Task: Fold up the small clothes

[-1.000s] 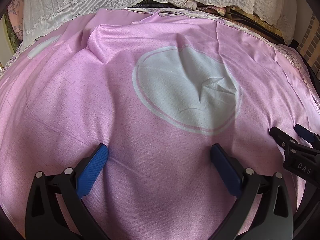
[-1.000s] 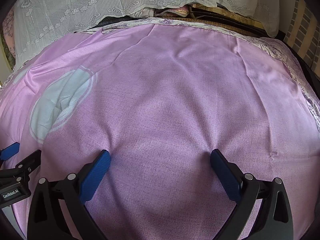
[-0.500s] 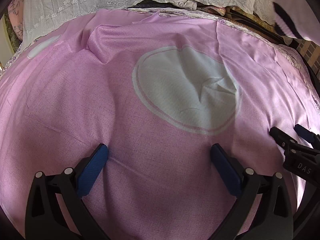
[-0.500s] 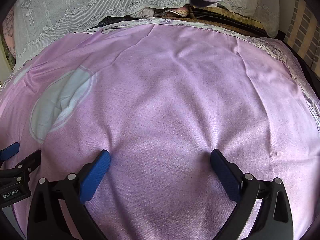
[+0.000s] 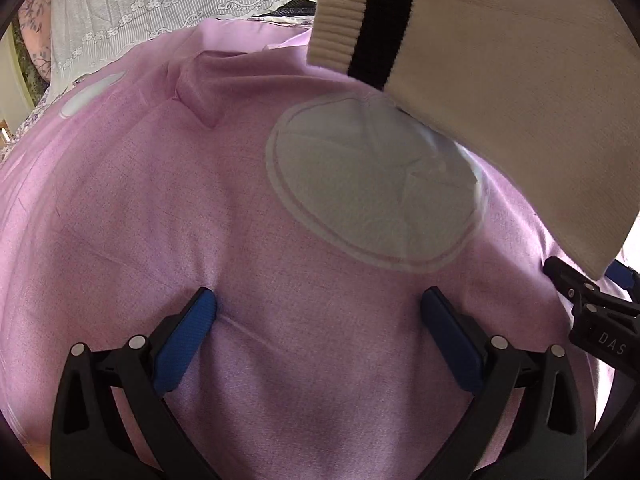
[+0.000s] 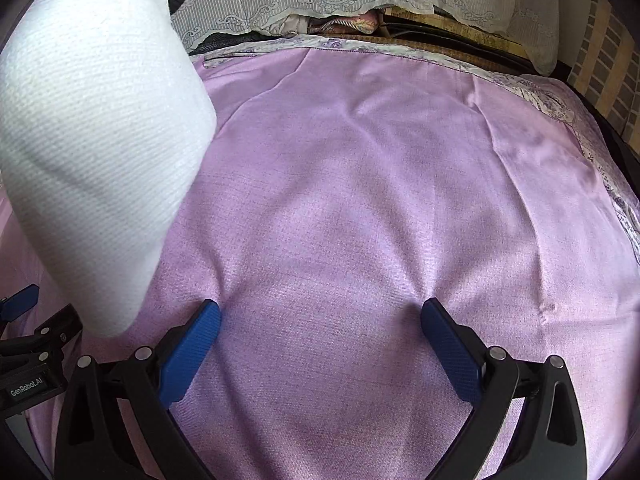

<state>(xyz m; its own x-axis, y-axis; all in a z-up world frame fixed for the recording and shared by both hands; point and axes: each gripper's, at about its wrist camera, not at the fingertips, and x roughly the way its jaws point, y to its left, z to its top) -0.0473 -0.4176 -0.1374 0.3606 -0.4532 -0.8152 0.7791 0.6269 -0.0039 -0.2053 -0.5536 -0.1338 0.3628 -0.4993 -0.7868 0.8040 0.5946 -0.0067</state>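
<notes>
A white sock point(image 5: 500, 92) with a ribbed cuff and a black stripe fills the upper right of the left wrist view, well above the pink bedsheet point(image 5: 160, 208), with its lower part covering the right edge of the pale circle point(image 5: 368, 196) printed on that sheet. In the right wrist view the same sock point(image 6: 96, 152) shows as a broad white knit mass left of the circle-free stretch of sheet, its lower tip just above the other gripper's black frame. Neither gripper touches it, and what holds it up cannot be told. The left gripper point(image 5: 318, 320) has its blue pads spread wide with only sheet between them, below the pale circle. The right gripper point(image 6: 320, 332) stands equally wide open and holds nothing. Beyond the circle, at the far edge of the bed, hangs a white lace cloth point(image 5: 160, 4) with a flower pattern.
</notes>
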